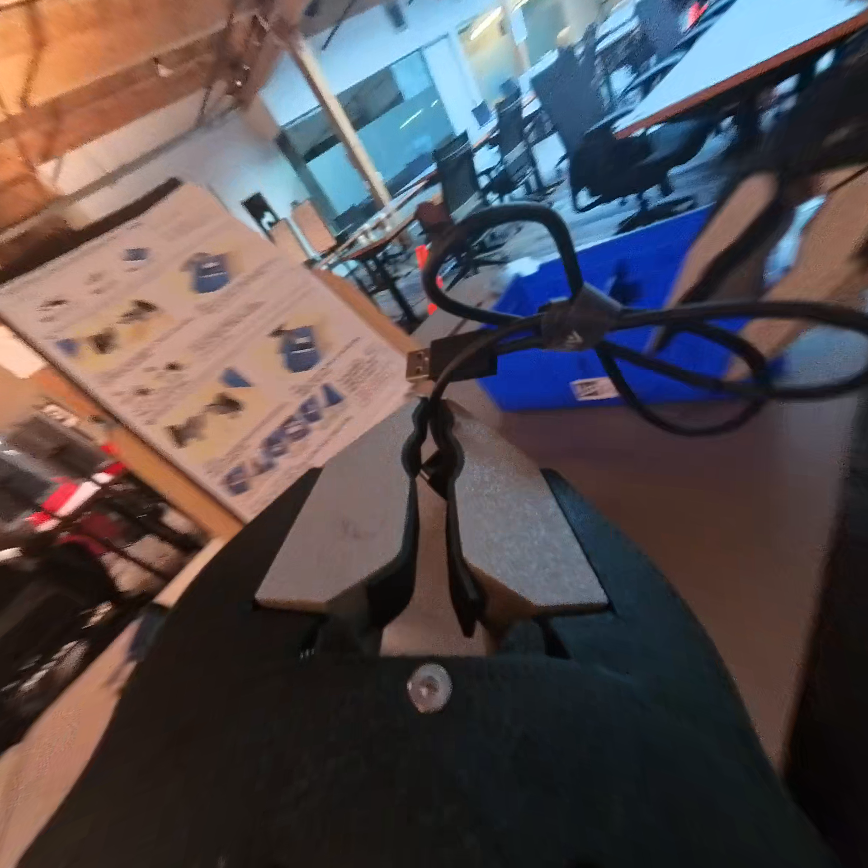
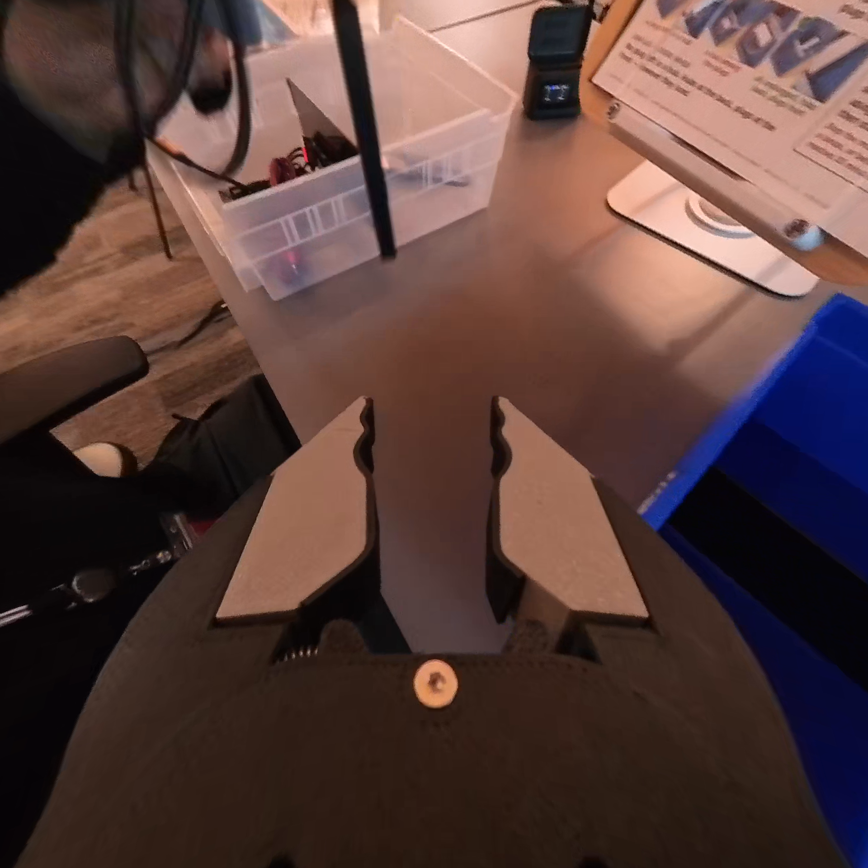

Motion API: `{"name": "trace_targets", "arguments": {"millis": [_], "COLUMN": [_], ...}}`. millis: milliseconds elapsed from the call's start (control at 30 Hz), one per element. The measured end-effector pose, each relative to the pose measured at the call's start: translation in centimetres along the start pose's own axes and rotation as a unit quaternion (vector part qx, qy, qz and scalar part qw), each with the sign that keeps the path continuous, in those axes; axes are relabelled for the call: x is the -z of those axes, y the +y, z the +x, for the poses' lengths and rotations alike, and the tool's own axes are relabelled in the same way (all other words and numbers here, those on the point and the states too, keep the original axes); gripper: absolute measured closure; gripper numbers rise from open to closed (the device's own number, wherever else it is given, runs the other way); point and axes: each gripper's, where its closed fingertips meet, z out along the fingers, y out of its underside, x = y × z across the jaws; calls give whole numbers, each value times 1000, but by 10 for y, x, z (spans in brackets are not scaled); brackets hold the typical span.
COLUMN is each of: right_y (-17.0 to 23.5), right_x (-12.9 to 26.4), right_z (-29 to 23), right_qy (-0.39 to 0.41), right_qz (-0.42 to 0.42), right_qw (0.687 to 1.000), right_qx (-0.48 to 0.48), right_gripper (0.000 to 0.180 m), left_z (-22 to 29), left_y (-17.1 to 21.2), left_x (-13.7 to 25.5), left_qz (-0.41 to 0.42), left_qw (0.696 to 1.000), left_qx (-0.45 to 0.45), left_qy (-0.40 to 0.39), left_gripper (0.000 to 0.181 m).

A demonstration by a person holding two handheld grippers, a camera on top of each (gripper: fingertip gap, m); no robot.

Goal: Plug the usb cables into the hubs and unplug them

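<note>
A black bundled USB cable [image 1: 577, 324] with a silver metal plug; a blue plastic bin [image 1: 540, 375]; a translucent white plastic box [image 2: 357, 188].

Both tongs, left [image 1: 434, 413] and right [image 2: 432, 434], look alike: a broad black body, two grey flat-faced fingers [image 2: 310, 530] edged in wavy black pads, and one silver screw [image 2: 435, 689] (centred behind the fingers).
</note>
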Motion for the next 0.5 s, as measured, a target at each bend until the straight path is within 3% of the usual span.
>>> {"name": "trace_targets", "arguments": {"millis": [167, 233, 267, 400, 467, 500], "right_y": [-13, -12, -10, 9, 22, 22], "right_x": [-30, -44, -52, -84, -86, -82], "right_z": [-24, -41, -49, -68, -61, -50], "right_qy": [-27, -38, -46, -85, -80, -55], "right_qz": [36, 33, 26, -22, -63, -66], "right_qw": [999, 997, 996, 993, 991, 992], "right_qx": [28, 53, 70, 75, 84, 87], "right_gripper": [122, 135, 133, 132, 110, 110], "left_z": [89, 104, 110, 111, 95, 87], "left_y": [-21, -25, -27, -25, -19, -18], "left_x": [-5, -5, -5, -7, -8, -6], "left_qz": [79, 101, 115, 141, 138, 142], "left_qw": [986, 978, 973, 959, 962, 961], "left_qx": [116, 154, 173, 221, 221, 226], "left_qy": [92, 96, 105, 106, 80, 69], "left_gripper": [181, 181, 180, 180, 180, 180]}}
